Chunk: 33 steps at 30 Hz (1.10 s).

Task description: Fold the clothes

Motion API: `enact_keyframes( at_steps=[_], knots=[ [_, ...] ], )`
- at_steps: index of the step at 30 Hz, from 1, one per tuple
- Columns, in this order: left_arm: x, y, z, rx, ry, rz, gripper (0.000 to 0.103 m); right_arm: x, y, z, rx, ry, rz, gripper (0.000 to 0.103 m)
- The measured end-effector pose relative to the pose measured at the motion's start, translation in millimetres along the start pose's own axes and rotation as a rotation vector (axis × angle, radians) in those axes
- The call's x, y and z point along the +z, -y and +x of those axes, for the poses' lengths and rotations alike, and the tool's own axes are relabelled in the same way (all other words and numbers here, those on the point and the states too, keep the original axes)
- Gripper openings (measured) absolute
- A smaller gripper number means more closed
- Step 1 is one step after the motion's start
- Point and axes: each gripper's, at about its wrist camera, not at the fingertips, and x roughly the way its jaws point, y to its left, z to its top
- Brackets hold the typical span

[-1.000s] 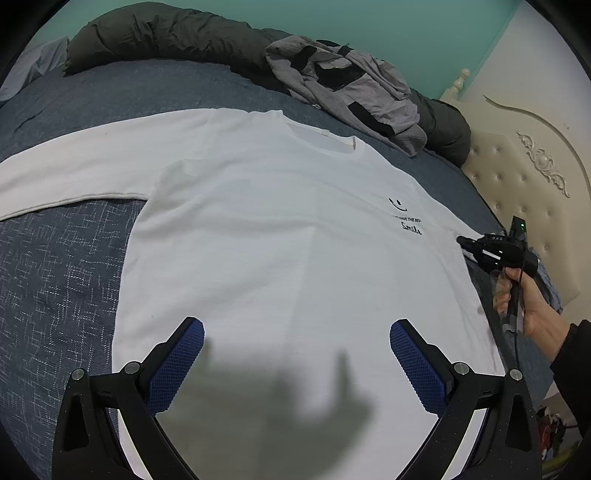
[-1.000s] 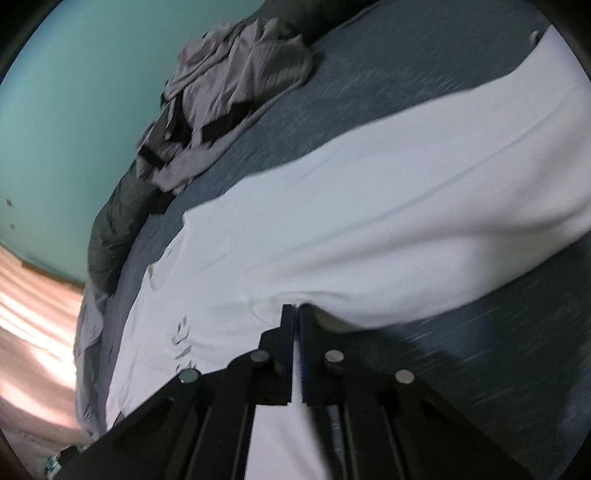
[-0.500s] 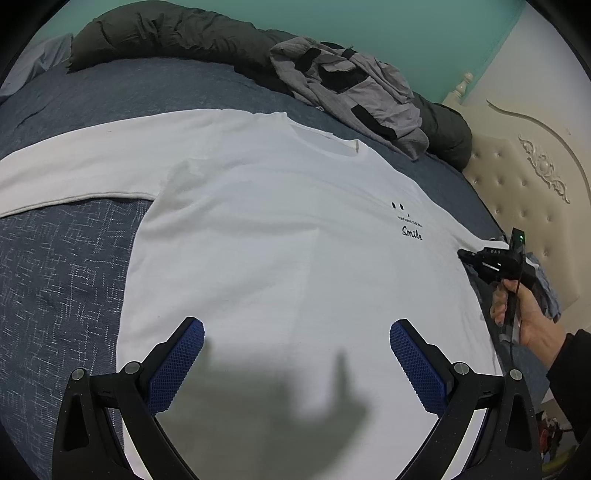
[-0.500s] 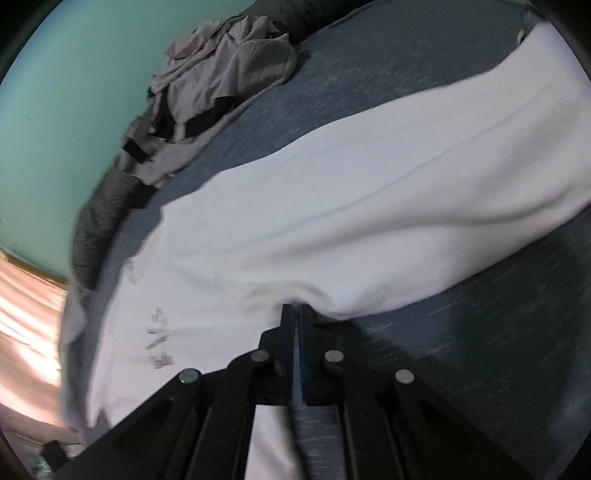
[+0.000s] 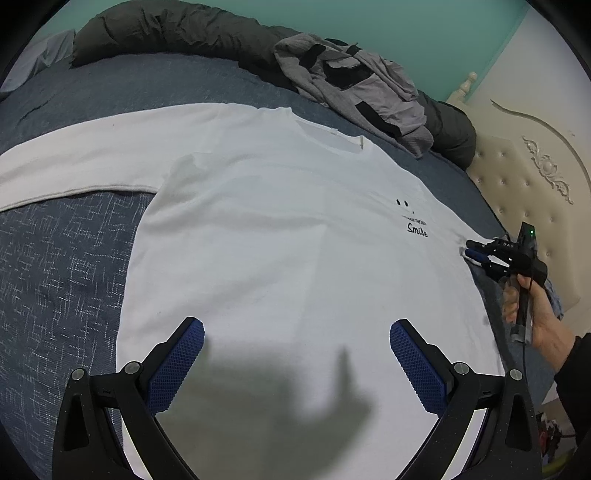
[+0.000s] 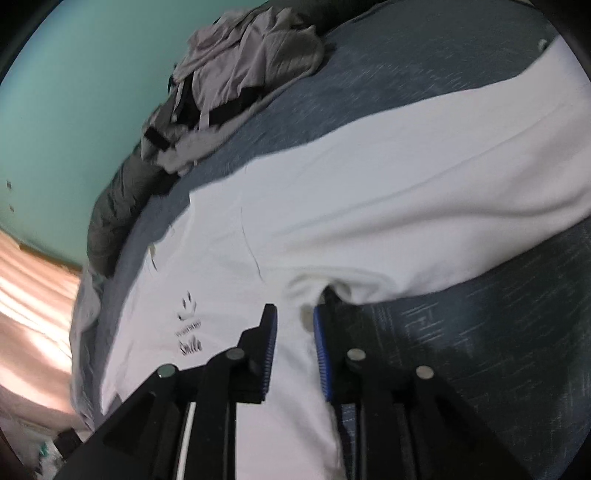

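Your white long-sleeved shirt lies flat and face up on the bed's blue-grey bedspread, collar toward the far side and hem toward you. One sleeve stretches straight out to the left across the bedspread. Small black print — two dots, a fine line of text and the word "Smile" — sits on the chest, on the side nearest your right hand.

Your right tongs are at the shirt's armpit on that side. Their jaws are opening, with the bunched white cloth of the underarm fold lying in the narrow gap between the blue pads. The pads no longer seem to press on it, though the picture is blurred there. From the left wrist view the same tongs reach in at the shirt's right edge, just past the print, with your dark cuff behind them.

Your left tongs hover over the lower part of the shirt, jaws spread wide and holding nothing — their shadow falls on the cloth between them.

Beyond the collar, a crumpled grey garment with black patches rests on a dark rolled quilt along the teal wall. A cream tufted headboard stands at the right.
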Motion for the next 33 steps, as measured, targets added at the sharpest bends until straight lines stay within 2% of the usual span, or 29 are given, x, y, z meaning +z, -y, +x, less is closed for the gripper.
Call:
enact_keyframes(
  at_steps=[3, 4, 6, 12, 17, 22, 25, 33],
  knots=[
    [-1, -4, 4, 0.006, -0.016, -0.011, 0.103, -5, -2, 8, -0.035, -0.02, -0.045, 0.019],
    [-1, -6, 5, 0.008, -0.02, -0.015, 0.103, -7, -2, 9, -0.07, -0.021, -0.065, 0.019],
    [-1, -7, 5, 0.014, -0.023, -0.019, 0.103, -9, -2, 8, -0.122, -0.018, -0.088, 0.014],
    [-1, -7, 3, 0.031, -0.021, -0.01, 0.103, -17, -13, -17, -0.189, 0.063, -0.136, 0.014],
    [0, -6, 4, 0.034, -0.022, -0.009, 0.103, -39, -35, -35, -0.095, 0.094, -0.144, 0.014],
    [0, -7, 5, 0.039, -0.027, -0.006, 0.103, -73, -56, -43, 0.067, 0.098, -0.094, 0.014],
    [0, -8, 6, 0.041, -0.026, -0.009, 0.103, -92, -64, -46, 0.125, 0.089, -0.063, 0.014],
    [3, -13, 7, 0.059, -0.024, -0.007, 0.103, -133, -86, -38, 0.177, 0.053, -0.112, 0.014]
  ],
)
